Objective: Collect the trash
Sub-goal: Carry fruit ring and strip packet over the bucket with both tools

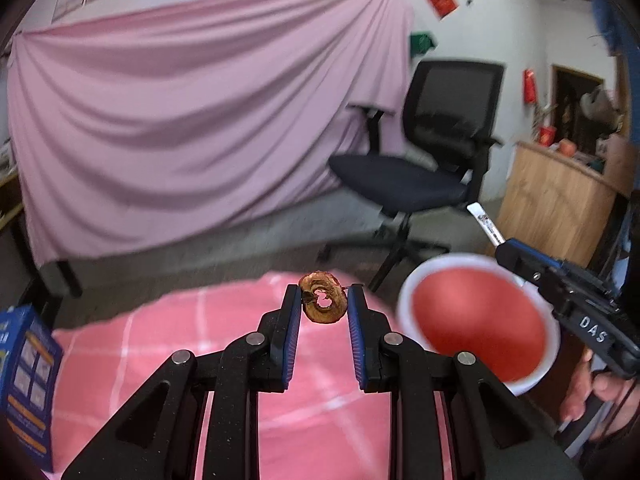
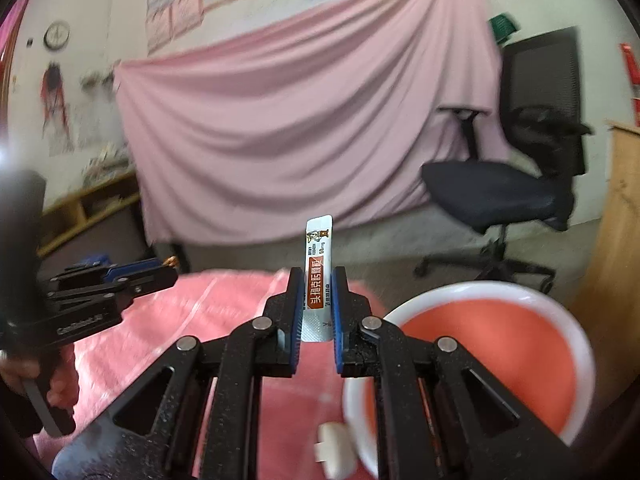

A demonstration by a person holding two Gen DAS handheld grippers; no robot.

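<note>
Above the pink tabletop [image 1: 328, 420], the red bin [image 1: 480, 320] sits off to the right — the left tool [image 1: 324, 300], clamped lightly on a dried peel ring [image 1: 322, 304], or the right tool [image 2: 317, 280], pinching a sachet [image 2: 318, 276], could drop its load short.

Glossy foil sachet [image 2: 317, 280], dry wrinkled brown peel [image 1: 323, 298], smooth glossy bowl [image 2: 500, 344], draped matt pink cloth [image 1: 180, 120]
</note>
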